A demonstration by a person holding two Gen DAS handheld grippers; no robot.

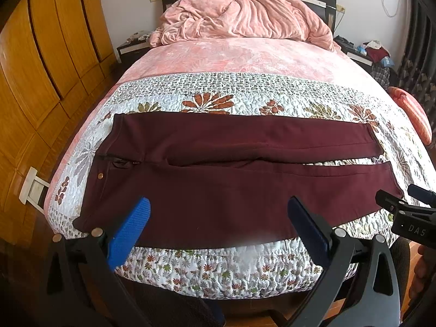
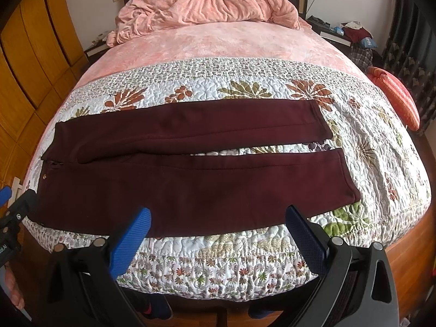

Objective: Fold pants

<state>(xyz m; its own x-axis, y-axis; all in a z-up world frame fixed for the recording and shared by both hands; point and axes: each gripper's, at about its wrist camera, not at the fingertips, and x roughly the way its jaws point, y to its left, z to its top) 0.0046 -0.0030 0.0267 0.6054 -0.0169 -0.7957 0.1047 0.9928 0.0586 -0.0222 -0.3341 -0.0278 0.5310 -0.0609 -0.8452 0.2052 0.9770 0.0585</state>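
Lying flat: pants (image 1: 231, 179) | left view only: zipper (image 1: 120, 162)

Maroon pants (image 1: 218, 174) flat across quilt (image 1: 245, 95), waist left; left claw (image 1: 218, 218) spread wide, near edge.

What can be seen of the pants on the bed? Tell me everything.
The pants are dark maroon, of a soft, thick-looking cloth, spread flat and unfolded across the flowered quilt near the foot of the bed. The waist lies to the left, with a small metal button and an open fly; the two legs run to the right, a thin gap between them showing quilt. Neither hand-held gripper touches them.
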